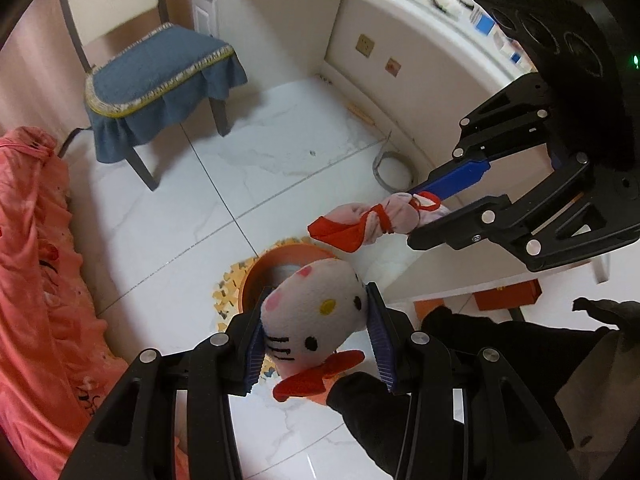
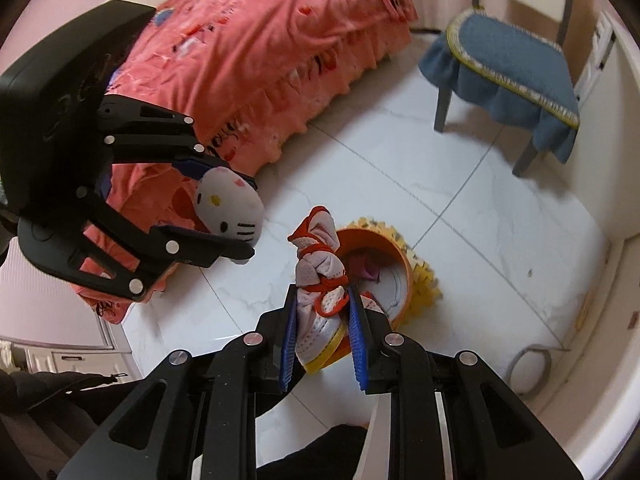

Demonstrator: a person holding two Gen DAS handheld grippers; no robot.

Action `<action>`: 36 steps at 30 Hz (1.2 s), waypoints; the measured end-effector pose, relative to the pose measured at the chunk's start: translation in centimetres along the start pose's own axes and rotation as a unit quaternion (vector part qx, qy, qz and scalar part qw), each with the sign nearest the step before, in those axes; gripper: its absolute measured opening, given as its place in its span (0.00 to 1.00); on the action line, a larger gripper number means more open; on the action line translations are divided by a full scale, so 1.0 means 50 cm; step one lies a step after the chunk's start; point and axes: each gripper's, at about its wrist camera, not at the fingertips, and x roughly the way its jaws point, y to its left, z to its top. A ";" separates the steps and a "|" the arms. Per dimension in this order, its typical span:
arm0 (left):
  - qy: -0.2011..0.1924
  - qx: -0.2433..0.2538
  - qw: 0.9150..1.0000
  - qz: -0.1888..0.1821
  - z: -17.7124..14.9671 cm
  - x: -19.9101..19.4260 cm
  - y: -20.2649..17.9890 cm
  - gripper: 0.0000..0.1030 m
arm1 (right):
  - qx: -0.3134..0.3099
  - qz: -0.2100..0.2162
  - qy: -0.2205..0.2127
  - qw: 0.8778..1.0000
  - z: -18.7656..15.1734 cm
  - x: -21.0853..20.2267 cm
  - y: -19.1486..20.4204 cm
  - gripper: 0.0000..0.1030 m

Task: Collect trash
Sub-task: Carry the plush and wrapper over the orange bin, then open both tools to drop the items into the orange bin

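Note:
My left gripper (image 1: 316, 348) is shut on a white Hello Kitty plush head (image 1: 312, 312) with a red bow, held above the floor. It also shows in the right wrist view (image 2: 230, 208). My right gripper (image 2: 322, 320) is shut on a knotted pink-white cloth bundle with red trim (image 2: 320, 276); in the left wrist view that bundle (image 1: 372, 220) hangs from the right gripper (image 1: 416, 216). Below both stands an orange round bin (image 2: 400, 264) on the floor, seen in the left wrist view too (image 1: 276, 264), with some pink and white items inside.
A yellow mat (image 2: 424, 276) lies under the bin. A pink-covered bed (image 2: 260, 60) is at the left, a chair with a blue cushion (image 2: 508, 60) farther off, a white curved desk (image 1: 400, 60) beside it. A grey ring (image 2: 528, 364) lies on the white tile floor.

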 end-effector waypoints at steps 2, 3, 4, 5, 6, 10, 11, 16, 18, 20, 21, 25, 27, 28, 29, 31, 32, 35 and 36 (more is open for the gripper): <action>0.006 0.000 1.000 -0.001 -0.002 0.023 0.014 0.47 | 0.007 0.000 0.005 1.000 0.004 0.026 -0.008 0.23; 0.009 -0.001 1.000 -0.007 -0.004 0.035 0.020 0.47 | 0.011 0.001 0.009 1.000 0.006 0.044 -0.012 0.24; 0.011 -0.001 1.000 -0.010 -0.005 0.042 0.025 0.48 | 0.015 0.001 0.010 1.000 0.007 0.052 -0.015 0.26; 0.013 0.000 1.000 -0.009 -0.006 0.047 0.028 0.49 | 0.018 0.002 0.011 1.000 0.009 0.061 -0.017 0.27; 0.015 0.001 1.000 -0.009 -0.006 0.053 0.031 0.49 | 0.021 0.005 0.014 1.000 0.011 0.074 -0.020 0.27; 0.021 0.001 1.000 -0.008 -0.007 0.073 0.043 0.58 | 0.029 0.004 0.020 0.999 0.016 0.097 -0.027 0.29; 0.019 0.000 1.000 -0.009 -0.007 0.075 0.045 0.62 | 0.031 0.003 0.020 0.999 0.016 0.101 -0.028 0.30; 0.023 -0.005 1.000 -0.012 -0.010 0.086 0.049 0.68 | 0.041 0.003 0.020 0.999 0.016 0.114 -0.037 0.43; 0.028 -0.002 1.000 -0.012 -0.012 0.088 0.046 0.68 | 0.042 0.004 0.022 0.999 0.016 0.117 -0.038 0.43; 0.032 0.000 0.999 -0.012 -0.013 0.090 0.045 0.68 | 0.039 0.003 0.023 0.999 0.015 0.116 -0.037 0.43; 0.033 0.000 0.999 -0.012 -0.014 0.091 0.045 0.68 | 0.040 0.005 0.023 0.999 0.015 0.112 -0.037 0.43; 0.040 -0.002 0.999 -0.011 -0.012 0.092 0.046 0.68 | 0.040 0.004 0.022 0.999 0.014 0.109 -0.038 0.43; 0.042 0.000 0.999 -0.007 -0.008 0.089 0.042 0.68 | 0.043 0.005 0.019 0.999 0.012 0.101 -0.039 0.43; 0.042 0.001 0.999 -0.007 -0.006 0.087 0.042 0.68 | 0.045 0.004 0.018 0.999 0.012 0.095 -0.039 0.43; 0.042 0.003 0.999 -0.006 -0.003 0.083 0.039 0.68 | 0.046 0.005 0.015 0.999 0.013 0.089 -0.039 0.43; 0.041 0.008 0.999 0.000 0.005 0.072 0.032 0.68 | 0.052 0.007 0.006 0.999 0.014 0.067 -0.038 0.43; 0.040 0.011 0.999 0.005 0.011 0.065 0.026 0.68 | 0.056 0.007 -0.001 0.998 0.013 0.050 -0.038 0.43; 0.027 0.021 0.999 0.016 0.033 0.027 0.004 0.77 | 0.066 0.006 -0.028 0.997 0.007 -0.009 -0.038 0.50; 0.019 0.023 0.999 0.018 0.042 0.011 -0.006 0.78 | 0.070 0.004 -0.038 0.997 0.003 -0.033 -0.039 0.54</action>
